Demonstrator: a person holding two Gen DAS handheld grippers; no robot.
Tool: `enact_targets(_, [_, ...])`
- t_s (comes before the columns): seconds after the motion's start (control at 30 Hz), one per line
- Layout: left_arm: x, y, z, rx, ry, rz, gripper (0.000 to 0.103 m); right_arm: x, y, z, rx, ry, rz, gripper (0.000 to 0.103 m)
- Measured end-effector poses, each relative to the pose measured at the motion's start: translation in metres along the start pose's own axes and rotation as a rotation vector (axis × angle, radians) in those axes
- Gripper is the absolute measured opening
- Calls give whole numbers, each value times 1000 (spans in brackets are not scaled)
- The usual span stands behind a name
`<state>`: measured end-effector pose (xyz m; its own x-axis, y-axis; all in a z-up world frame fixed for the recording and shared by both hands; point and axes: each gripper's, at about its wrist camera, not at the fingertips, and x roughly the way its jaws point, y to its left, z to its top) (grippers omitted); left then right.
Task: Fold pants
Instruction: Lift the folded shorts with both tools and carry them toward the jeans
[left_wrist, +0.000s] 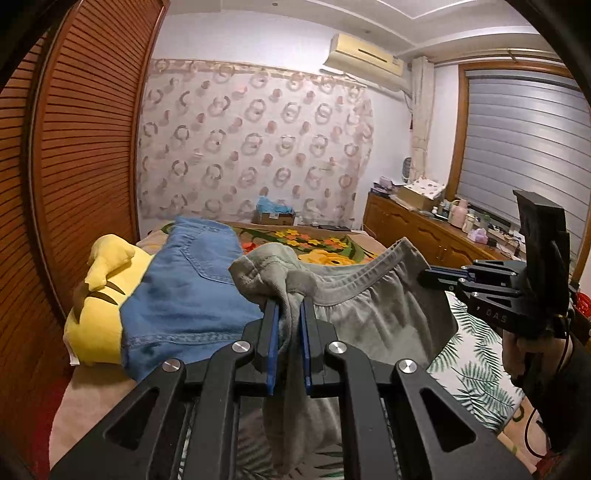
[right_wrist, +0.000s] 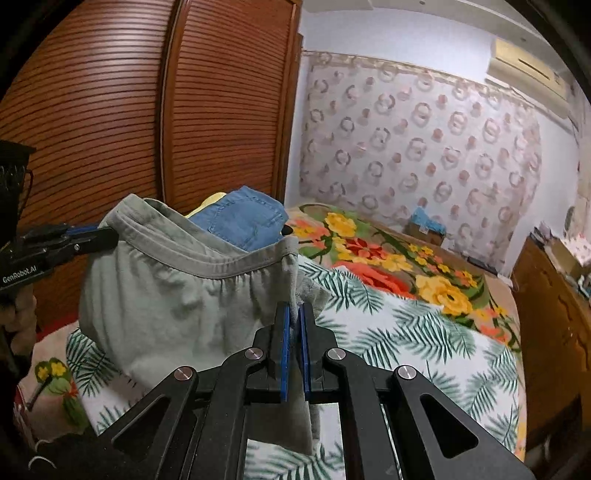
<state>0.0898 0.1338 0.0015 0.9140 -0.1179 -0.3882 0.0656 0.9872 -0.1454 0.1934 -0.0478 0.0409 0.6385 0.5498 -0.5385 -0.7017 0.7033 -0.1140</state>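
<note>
Across the room, a louvred wooden wardrobe (right_wrist: 147, 110) fills the left side, and a curtain printed with rings (left_wrist: 255, 147) covers the far wall, with an air conditioner (left_wrist: 364, 55) mounted above its right end. Below these spreads the bed (right_wrist: 424, 332), covered by a white sheet with green palm leaves near the grippers and a flowered blanket (right_wrist: 388, 254) farther back. A wooden sideboard (left_wrist: 417, 225) crowded with bottles and boxes runs along the right wall under a slatted window blind (left_wrist: 524, 147). A cardboard box (left_wrist: 275, 216) with blue stuff in it sits at the far end of the bed.

Lifted above the palm-leaf sheet hang the grey-green pants (left_wrist: 373, 310), waistband up and stretched between the two grippers. Just behind them, on the wardrobe side, lie folded blue jeans (left_wrist: 192, 288), resting partly on a yellow plush toy (left_wrist: 99, 295) with dark stripes; both stand close to the hanging cloth.

Left gripper (left_wrist: 289, 314) has its blue-padded jaws drawn narrow on a bunched corner of the waistband. Right gripper (right_wrist: 294, 317) pinches the opposite waistband corner, jaws nearly together with cloth between them.

Seen from the right wrist, the left gripper's body bears the white lettering "GenRobot.AI". From the left wrist, the right gripper's side shows faint letters reading roughly "GAS", too dim to be sure of.
</note>
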Motion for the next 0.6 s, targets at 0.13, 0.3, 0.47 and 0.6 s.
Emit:
enact_targets(0.13, [11, 14, 5, -17, 3, 8, 12, 19, -2, 11, -20, 10, 6, 5])
enact_targets(0.3, [26, 28, 12, -28, 4, 33, 12, 39, -7, 26, -57, 4, 8, 5])
enact_targets(0.47, [37, 39, 21, -36, -5, 54, 12, 62, -16, 42, -67, -7, 22, 5])
enact_targets(0.6, [43, 51, 28, -56, -27, 72, 12, 79, -17, 51, -98, -20, 25, 5])
